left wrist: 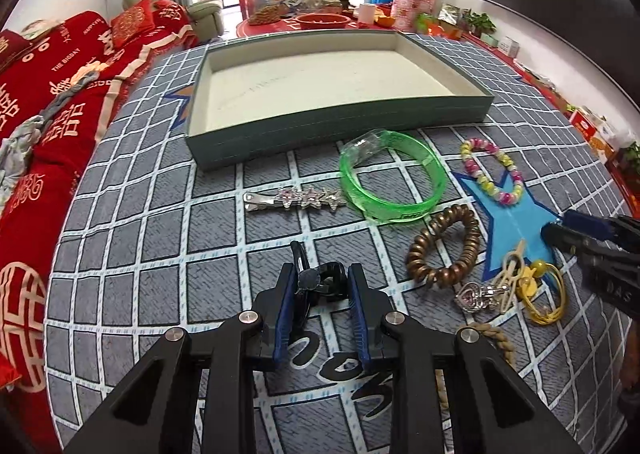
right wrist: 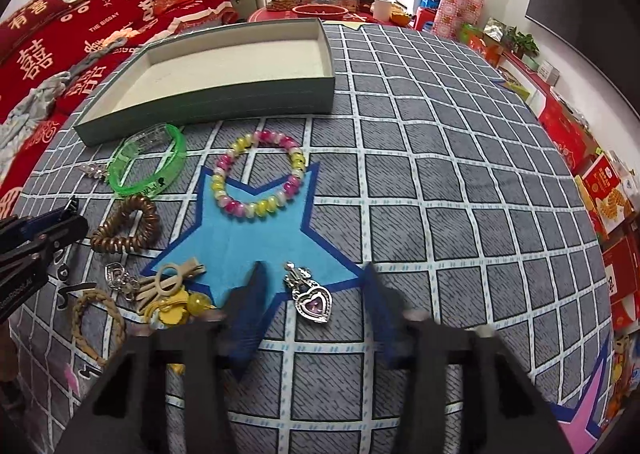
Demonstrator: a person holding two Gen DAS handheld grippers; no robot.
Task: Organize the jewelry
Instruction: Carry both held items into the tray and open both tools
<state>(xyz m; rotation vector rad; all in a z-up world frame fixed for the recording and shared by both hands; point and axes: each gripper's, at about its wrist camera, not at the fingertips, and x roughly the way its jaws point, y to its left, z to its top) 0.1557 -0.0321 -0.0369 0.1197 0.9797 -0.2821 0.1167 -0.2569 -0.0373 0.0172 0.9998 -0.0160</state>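
Grey checked cloth [right wrist: 440,182] looks matt and woven, with a flat felt-like blue star patch [right wrist: 248,238]. The tray [left wrist: 336,126] looks like matt card outside, with a pale soft lining. Green bangle [left wrist: 392,178]: translucent glossy plastic. Bead bracelet [right wrist: 258,184] shines glassy. Hair clip [left wrist: 296,199] glints metallic, heart pendant [right wrist: 314,304] too. The coil hair tie [left wrist: 444,246] shows a bronze sheen.

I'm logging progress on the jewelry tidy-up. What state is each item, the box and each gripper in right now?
Tray box: open, nothing inside.
Left gripper: shut on black hair clip.
Right gripper: open, around heart pendant lying on the cloth.
Green bangle: on the cloth, outside the box.
Bead bracelet: on the blue star, untouched.
Spiral hair tie: on the cloth.
Star barrette: lying flat.
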